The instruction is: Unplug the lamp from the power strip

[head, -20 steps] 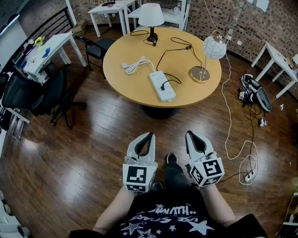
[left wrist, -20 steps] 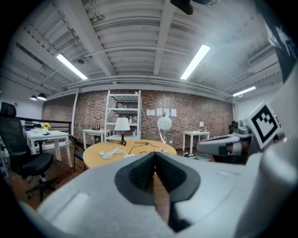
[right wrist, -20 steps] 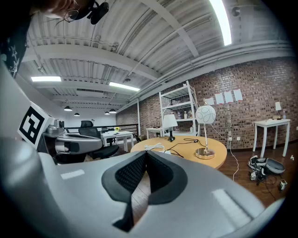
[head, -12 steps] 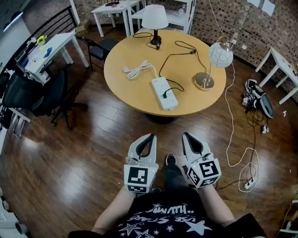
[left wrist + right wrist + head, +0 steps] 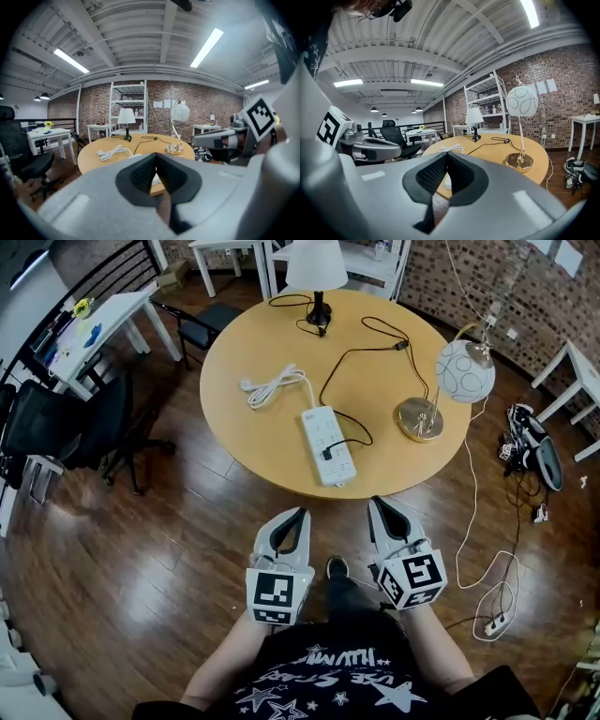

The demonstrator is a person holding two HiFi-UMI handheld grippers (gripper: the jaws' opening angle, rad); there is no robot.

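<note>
Approach step: left tool (image 5: pixel 300 514) and right tool (image 5: pixel 379 502), both closed and empty, hover short of the desk's (image 5: pixel 246 352) near edge. The next move calls for opening one around the black plug (image 5: pixel 327 454) in the power strip (image 5: pixel 319 427).

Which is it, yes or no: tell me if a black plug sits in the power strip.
Yes, a black plug is seated in the white power strip.

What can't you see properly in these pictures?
Power strip: mostly hidden behind the left gripper and right gripper fingers in their own views.
Whether it is switched on: too small to tell in the head view.
White-shade lamp: top cut off by the head view's upper edge.
</note>
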